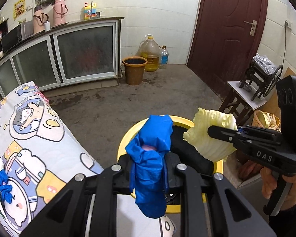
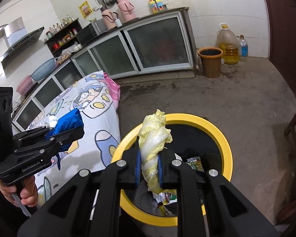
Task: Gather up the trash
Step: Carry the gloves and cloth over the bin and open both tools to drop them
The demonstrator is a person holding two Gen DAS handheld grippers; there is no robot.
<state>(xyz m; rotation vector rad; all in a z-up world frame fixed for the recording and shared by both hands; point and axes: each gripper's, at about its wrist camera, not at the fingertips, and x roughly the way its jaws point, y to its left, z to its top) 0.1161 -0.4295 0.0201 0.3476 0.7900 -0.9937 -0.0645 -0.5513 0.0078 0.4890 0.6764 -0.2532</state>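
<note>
My left gripper point(image 1: 149, 169) is shut on a crumpled blue plastic glove point(image 1: 151, 158) and holds it over the near rim of a yellow-rimmed black bin point(image 1: 182, 119). The right gripper point(image 2: 149, 170) is shut on a pale yellow cabbage leaf point(image 2: 153, 144), held above that bin point(image 2: 215, 127). Inside the bin lie wrappers and paper scraps point(image 2: 195, 165). In the left wrist view the right gripper point(image 1: 215, 131) comes in from the right with the cabbage leaf point(image 1: 211, 134). In the right wrist view the left gripper point(image 2: 77, 130) with the blue glove point(image 2: 69, 121) is at the left, over the table.
A table with a cartoon-print cloth point(image 1: 35, 144) stands left of the bin; blue and white scraps point(image 1: 2, 179) lie at its near edge. A brown bucket point(image 1: 134, 69), oil jug point(image 1: 150, 53), dark red door point(image 1: 227, 29) and wooden stool with a hand-crank machine point(image 1: 246, 96) edge the concrete floor.
</note>
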